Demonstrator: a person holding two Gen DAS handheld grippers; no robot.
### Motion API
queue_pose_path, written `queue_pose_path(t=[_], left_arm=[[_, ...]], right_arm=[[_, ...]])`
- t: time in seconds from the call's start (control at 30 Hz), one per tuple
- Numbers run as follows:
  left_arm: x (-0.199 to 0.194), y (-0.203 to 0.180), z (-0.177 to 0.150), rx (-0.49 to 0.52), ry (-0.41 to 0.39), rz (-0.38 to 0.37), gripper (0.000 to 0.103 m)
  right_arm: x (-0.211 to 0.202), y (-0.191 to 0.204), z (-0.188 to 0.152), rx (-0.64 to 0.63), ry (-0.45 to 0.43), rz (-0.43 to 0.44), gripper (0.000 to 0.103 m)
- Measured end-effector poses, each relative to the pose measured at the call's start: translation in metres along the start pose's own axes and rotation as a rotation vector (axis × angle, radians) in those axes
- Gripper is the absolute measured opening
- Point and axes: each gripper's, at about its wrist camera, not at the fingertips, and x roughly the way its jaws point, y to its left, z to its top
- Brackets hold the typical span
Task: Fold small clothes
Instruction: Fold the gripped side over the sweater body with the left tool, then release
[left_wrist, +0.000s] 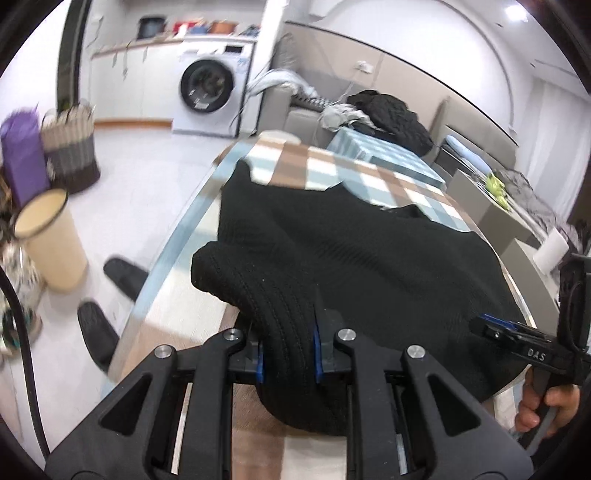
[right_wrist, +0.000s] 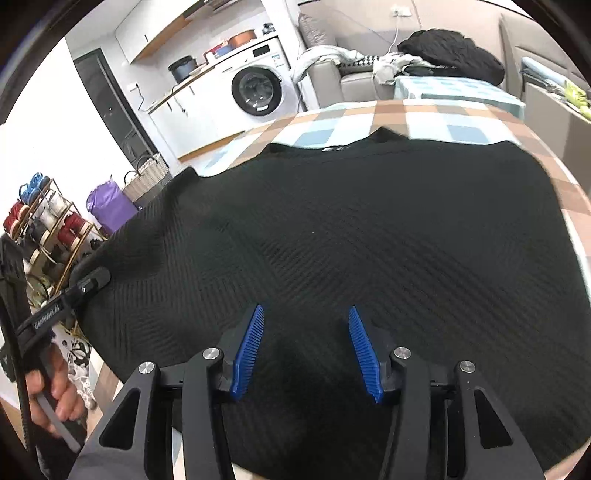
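A home laundry and living area: a front-loading washing machine (left_wrist: 208, 96) under a counter, woven basket (left_wrist: 70, 147) left of it, grey sofa (right_wrist: 332, 77) to its right.

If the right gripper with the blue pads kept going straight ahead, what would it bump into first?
Most likely the black sweater spread on the checked table. The right gripper is open and points down at it, with nothing else in between.

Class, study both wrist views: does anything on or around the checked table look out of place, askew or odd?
On the table, nothing stands out: the black knit garment lies spread, one edge bunched in the shut left gripper; the right gripper is open above it. Behind, clothes lie heaped untidily on the sofa.
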Motion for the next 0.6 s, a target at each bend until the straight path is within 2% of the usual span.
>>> queue_pose_path(t=[0.17, 0.27, 0.4, 0.5, 0.57, 0.6], left_arm=[[-0.003, -0.037, 0.027, 0.102, -0.055, -0.046, 0.015], [-0.002, -0.069, 0.043, 0.149, -0.087, -0.116, 0.014], [-0.003, -0.128, 0.055, 0.247, -0.119, -0.268, 0.014], [0.002, -0.17, 0.046, 0.323, -0.082, -0.383, 0.014], [0.012, -0.195, 0.032, 0.356, -0.021, -0.475, 0.014], [0.021, -0.207, 0.02, 0.374, 0.041, -0.54, 0.017]], right_arm=[[-0.027, -0.017, -0.006, 0.047, -0.054, -0.032, 0.055], [-0.039, -0.032, -0.007, 0.095, -0.086, -0.055, 0.055], [-0.053, -0.048, -0.007, 0.138, -0.111, -0.095, 0.055], [-0.066, -0.061, -0.008, 0.167, -0.138, -0.123, 0.056], [-0.072, -0.07, -0.01, 0.194, -0.15, -0.14, 0.056], [-0.075, -0.077, -0.011, 0.211, -0.154, -0.157, 0.056]])
